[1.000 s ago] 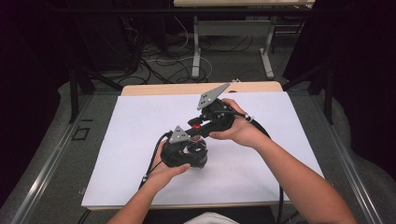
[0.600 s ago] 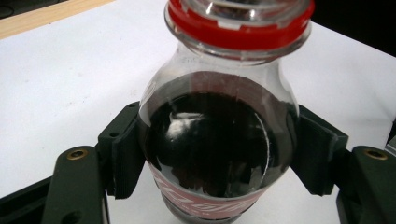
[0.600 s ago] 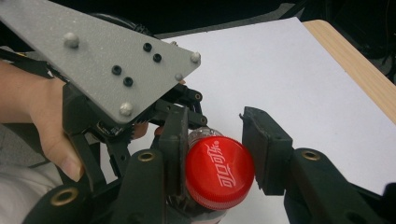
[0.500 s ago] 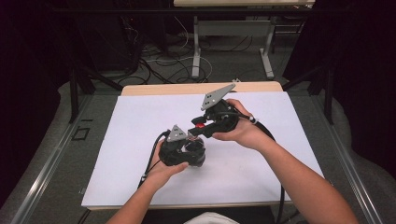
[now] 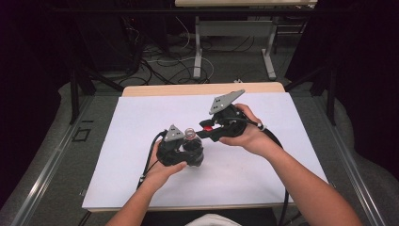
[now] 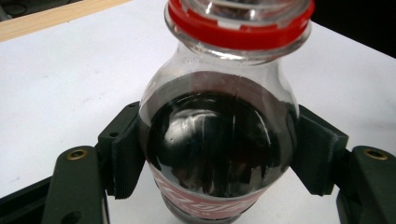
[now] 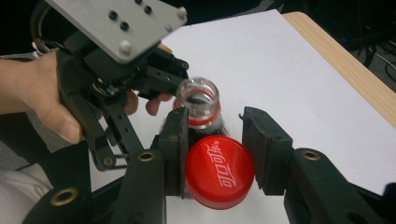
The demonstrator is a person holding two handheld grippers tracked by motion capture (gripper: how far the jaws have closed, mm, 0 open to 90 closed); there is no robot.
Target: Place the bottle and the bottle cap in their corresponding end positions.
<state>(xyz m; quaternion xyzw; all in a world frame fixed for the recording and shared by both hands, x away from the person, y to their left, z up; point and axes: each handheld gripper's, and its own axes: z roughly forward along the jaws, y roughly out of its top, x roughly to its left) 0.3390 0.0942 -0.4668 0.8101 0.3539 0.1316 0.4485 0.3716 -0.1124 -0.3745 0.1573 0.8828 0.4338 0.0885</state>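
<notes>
Nearest to us, the left hand-held gripper (image 5: 188, 149) has its 2 jaws closed on the round body of a small cola bottle (image 6: 219, 140). The pads press on both sides of the glass-clear body, which holds a dark drink. The bottle stands upright on the white surface (image 5: 141, 122), near its middle and a little to the left. Its neck is open at the top, and a red ring (image 6: 238, 35) sits around the neck.

A little farther, the right hand-held gripper (image 7: 215, 154) holds the red bottle cap (image 7: 219, 172) between its 2 pads. The cap lies on its side in the jaws, with its printed top facing the camera of that gripper. We see the cap just beside the open mouth of the bottle (image 7: 198, 100), a bit above it and apart from it.

In the high view, the right hand-held gripper (image 5: 207, 128) is to the right of the bottle (image 5: 190, 136) and points toward it. Farther away, the wooden edge (image 5: 202, 88) of the surface shows beyond the white sheet.
</notes>
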